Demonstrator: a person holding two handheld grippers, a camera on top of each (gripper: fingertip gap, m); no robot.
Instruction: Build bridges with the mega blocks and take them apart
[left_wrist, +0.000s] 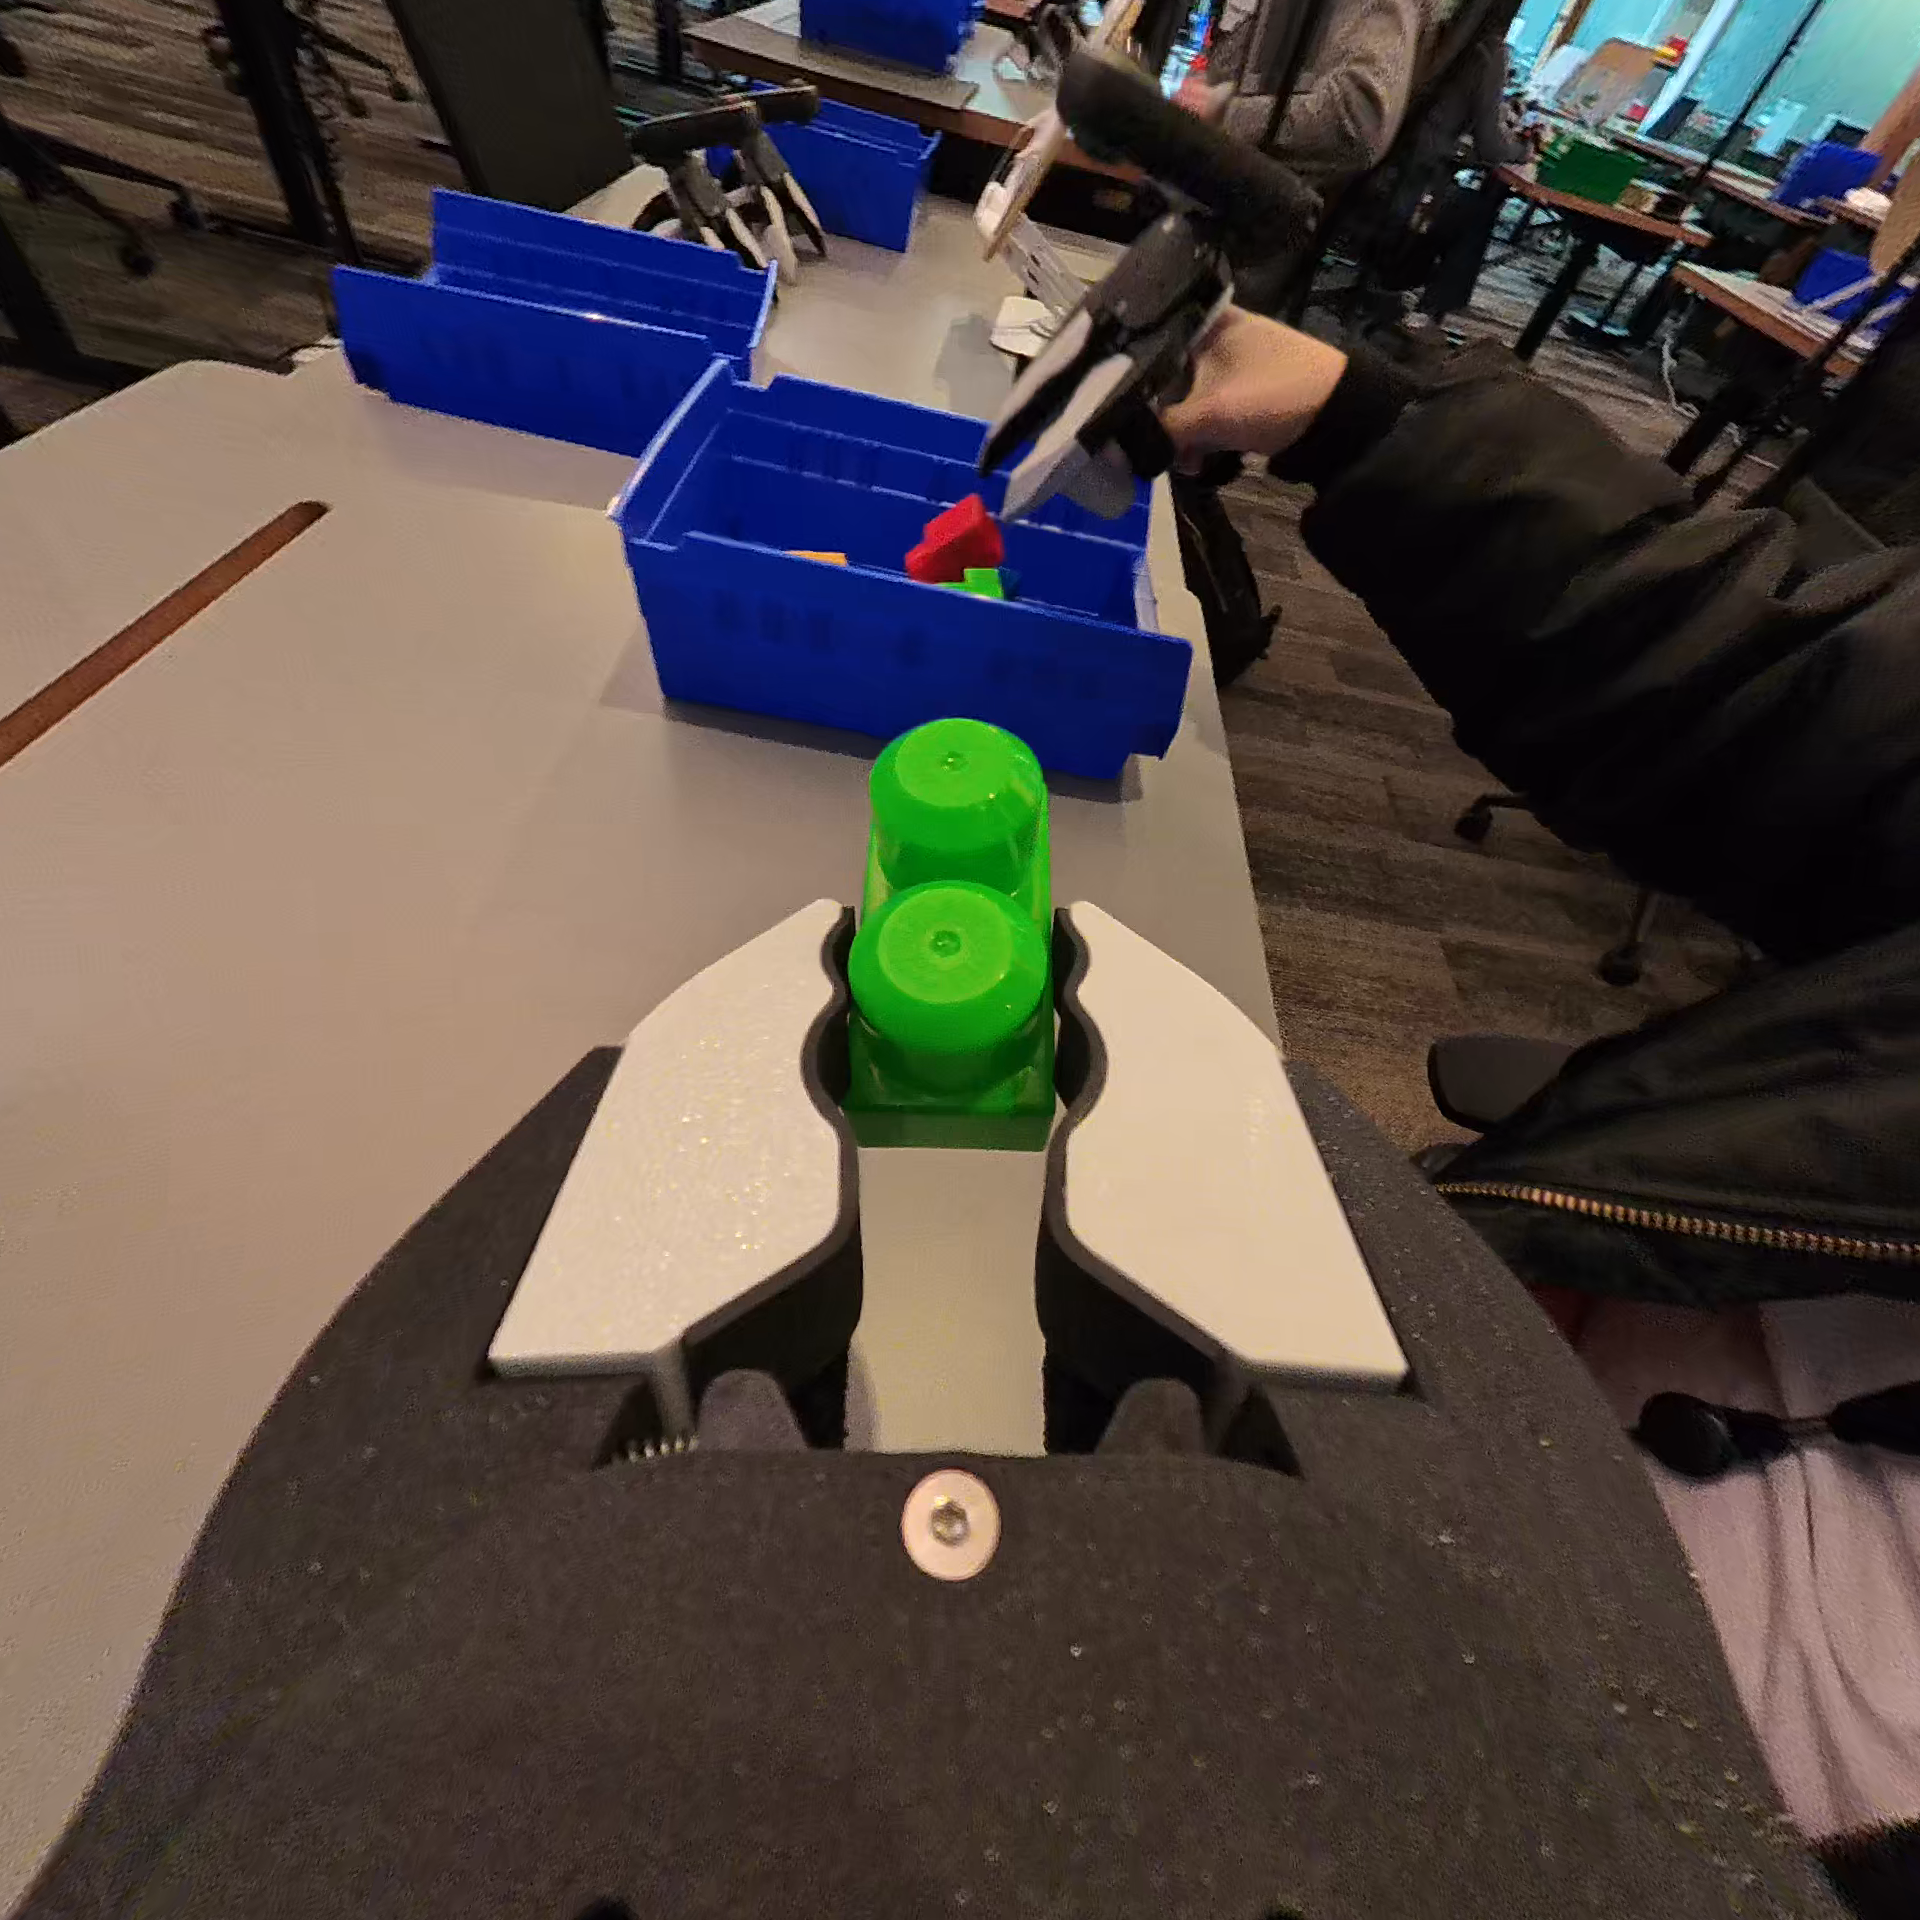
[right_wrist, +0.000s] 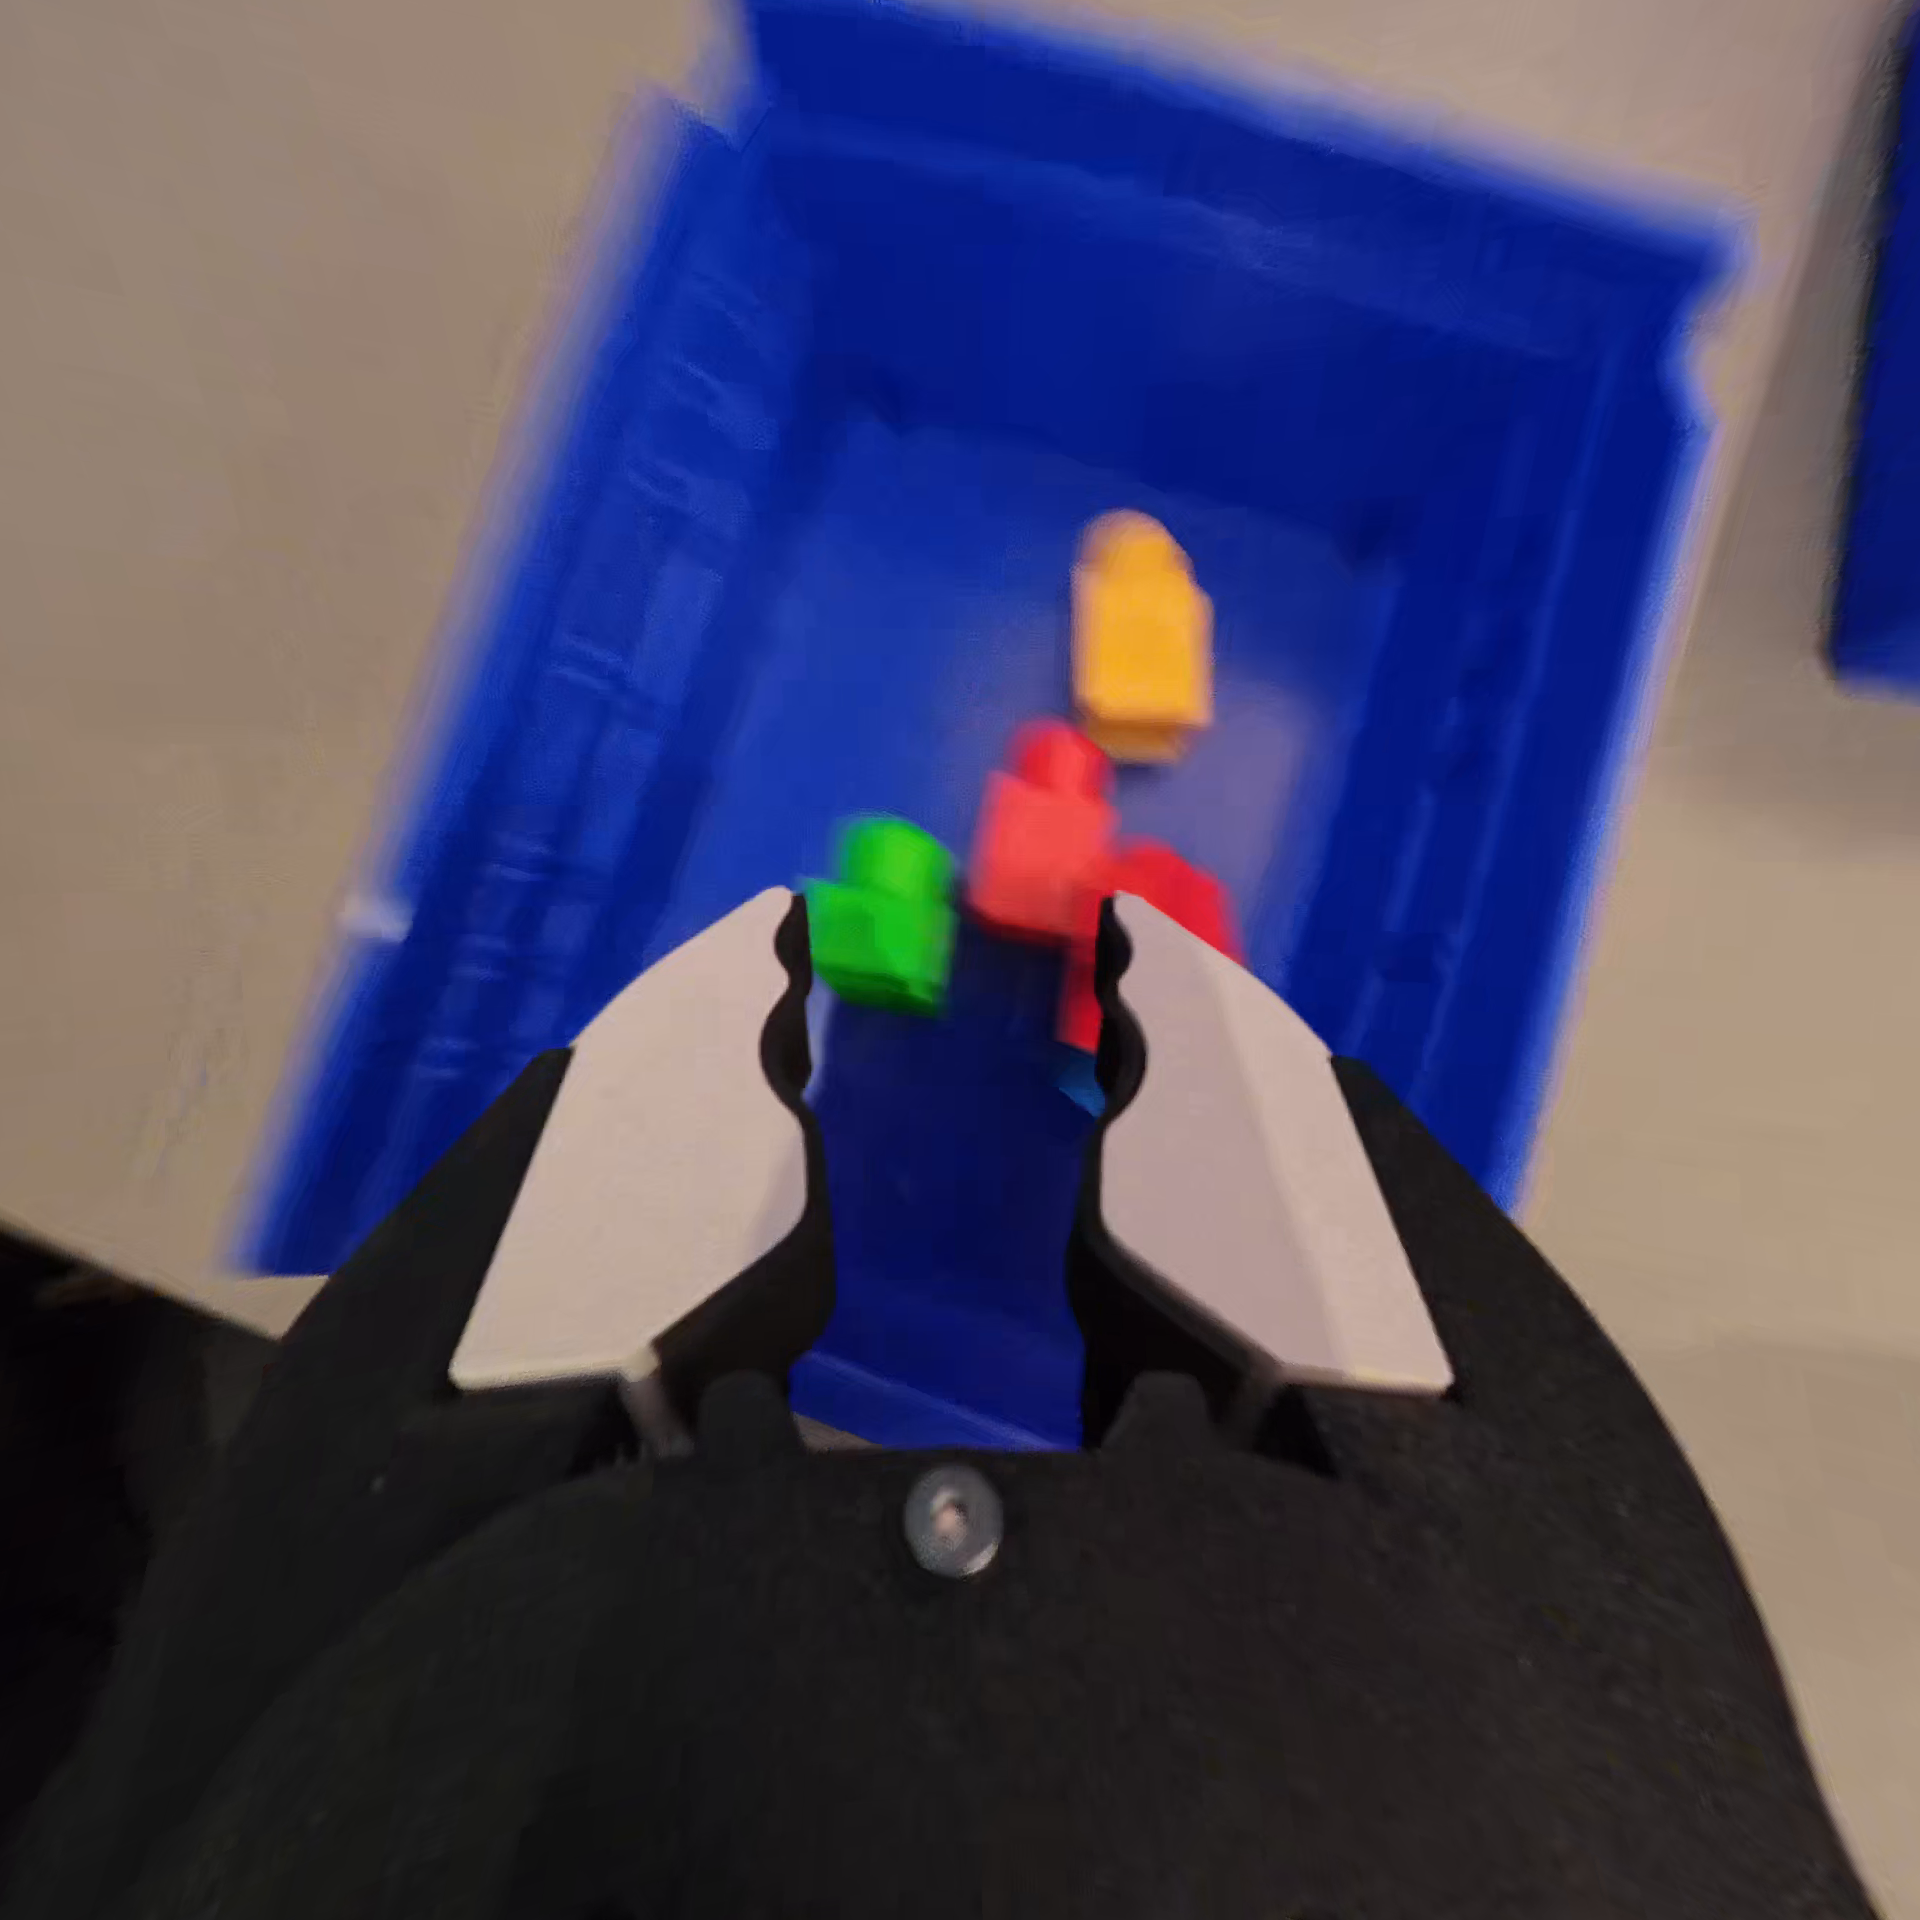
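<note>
Left wrist view: the left gripper (left_wrist: 951, 1023) pinches a green two-stud block (left_wrist: 951, 935) by its long sides, its fingers (left_wrist: 717, 1122) closed on the nearer stud while the farther stud pokes out ahead. The block sits low over the grey bench (left_wrist: 312, 831), near the bench's right edge, though whether it touches the surface cannot be told; the side grip leaves both studs free, as a bridge piece would need. Just beyond stands a blue bin (left_wrist: 904, 665) holding loose blocks, a red block (left_wrist: 951, 540) topmost. The right gripper (left_wrist: 1023, 473), in a person's hand (left_wrist: 1247, 405), dips over the bin's far corner with its tips just above that red piece.

Right wrist view, blurred by motion, looks straight down into the bin (right_wrist: 644, 582). The right gripper (right_wrist: 951, 935) has its fingers (right_wrist: 665, 1143) spread and empty, with a green block (right_wrist: 883, 914) and red blocks (right_wrist: 1049, 852) lying between and beyond the tips, and an orange block (right_wrist: 1143, 634) farther in. Judging by this pose, the right hand is fetching the next piece while the left steadies the first.
</note>
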